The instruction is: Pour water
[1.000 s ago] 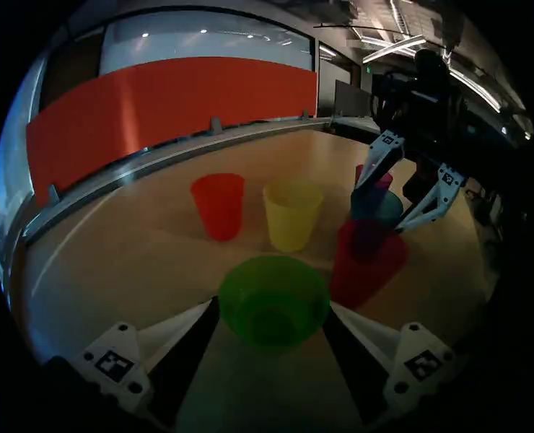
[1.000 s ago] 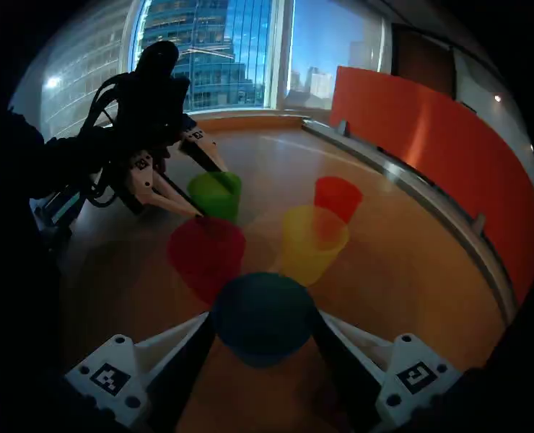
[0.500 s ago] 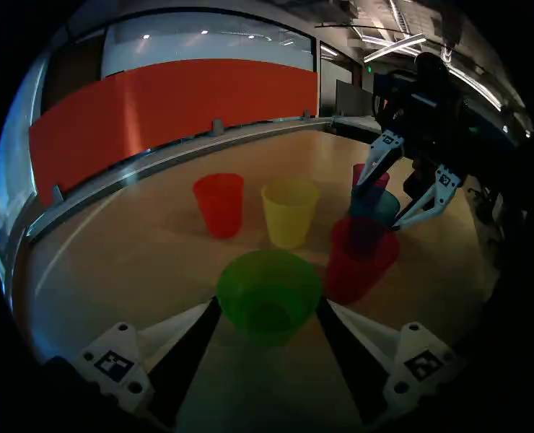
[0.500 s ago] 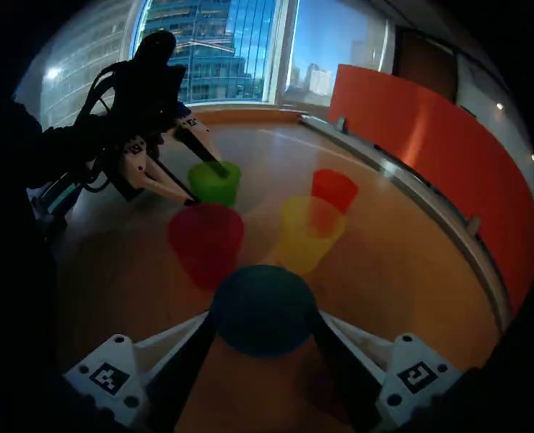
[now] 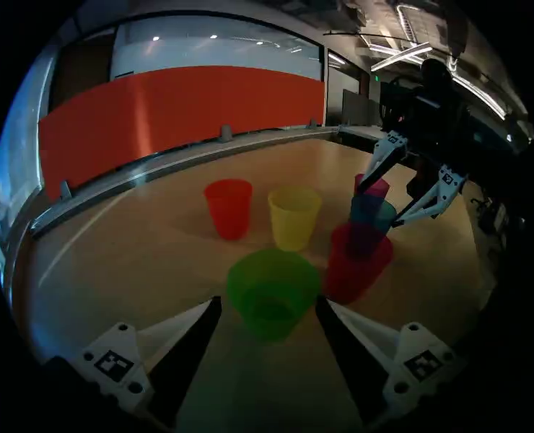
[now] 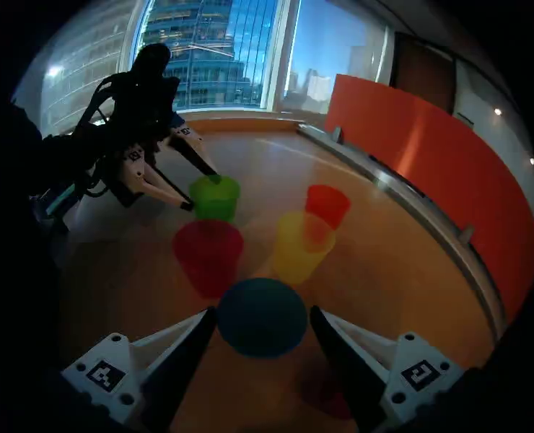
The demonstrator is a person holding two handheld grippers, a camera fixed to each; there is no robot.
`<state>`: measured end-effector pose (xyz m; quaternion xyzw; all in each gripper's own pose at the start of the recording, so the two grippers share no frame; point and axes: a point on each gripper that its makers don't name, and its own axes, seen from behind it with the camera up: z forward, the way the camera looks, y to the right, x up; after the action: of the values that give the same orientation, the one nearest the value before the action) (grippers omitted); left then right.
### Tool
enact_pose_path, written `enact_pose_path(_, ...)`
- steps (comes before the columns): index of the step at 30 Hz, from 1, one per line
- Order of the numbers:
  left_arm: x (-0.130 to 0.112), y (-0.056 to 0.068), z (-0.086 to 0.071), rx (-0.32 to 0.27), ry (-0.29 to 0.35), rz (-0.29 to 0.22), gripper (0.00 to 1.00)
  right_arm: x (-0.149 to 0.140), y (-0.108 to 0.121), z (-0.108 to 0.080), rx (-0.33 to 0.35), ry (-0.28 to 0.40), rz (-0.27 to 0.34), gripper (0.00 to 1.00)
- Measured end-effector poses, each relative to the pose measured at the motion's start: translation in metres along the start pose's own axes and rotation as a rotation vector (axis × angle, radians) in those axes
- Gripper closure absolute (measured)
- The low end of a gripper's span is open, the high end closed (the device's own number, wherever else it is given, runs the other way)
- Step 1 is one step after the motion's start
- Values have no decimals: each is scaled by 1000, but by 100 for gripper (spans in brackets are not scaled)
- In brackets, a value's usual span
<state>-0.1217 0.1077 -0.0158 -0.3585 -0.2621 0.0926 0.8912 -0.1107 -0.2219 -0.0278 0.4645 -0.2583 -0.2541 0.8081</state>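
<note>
Left gripper (image 5: 268, 299) first: the green cup (image 5: 273, 303) sits right between its fingers, one tip close on each side of the cup wall. The jaws are set wide enough to take the cup, but I cannot tell whether they actually press on it.

Same story at the right gripper (image 6: 263, 310). The teal cup (image 6: 262, 319) stands between its fingers with the tips hard by both sides. Again, I cannot tell whether it is gripped or merely flanked.

All cups stand upright on the wooden table (image 5: 123, 252). Just ahead and right of the left gripper stands the red cup (image 5: 357, 260). The teal one is beyond it, with a magenta cup (image 5: 375, 186) tucked just behind. Straight ahead of the left gripper is the yellow cup (image 5: 294, 216), with the orange cup (image 5: 229, 208) to its left and apart from it.

From the right gripper, red is ahead-left and yellow ahead-right. Orange is past yellow, and green is past red.

I cannot make out whether there is water in any cup.
</note>
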Motion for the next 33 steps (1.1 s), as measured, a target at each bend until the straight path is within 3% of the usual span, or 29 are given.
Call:
enact_pose_path(6,6,-4,-14,28,26,-15,3,18,-4,-16,-18,51,-7,0)
enact_pose_path(15,29,-9,-48,89,114,-39,3,36,-4,-45,-79,153,48,0)
enact_pose_path(24,59,-24,-78,220,222,-35,3,57,5,-79,-193,305,128,0)
enact_pose_path(33,93,-25,-105,336,325,3,3,74,10,-110,-303,425,157,0)
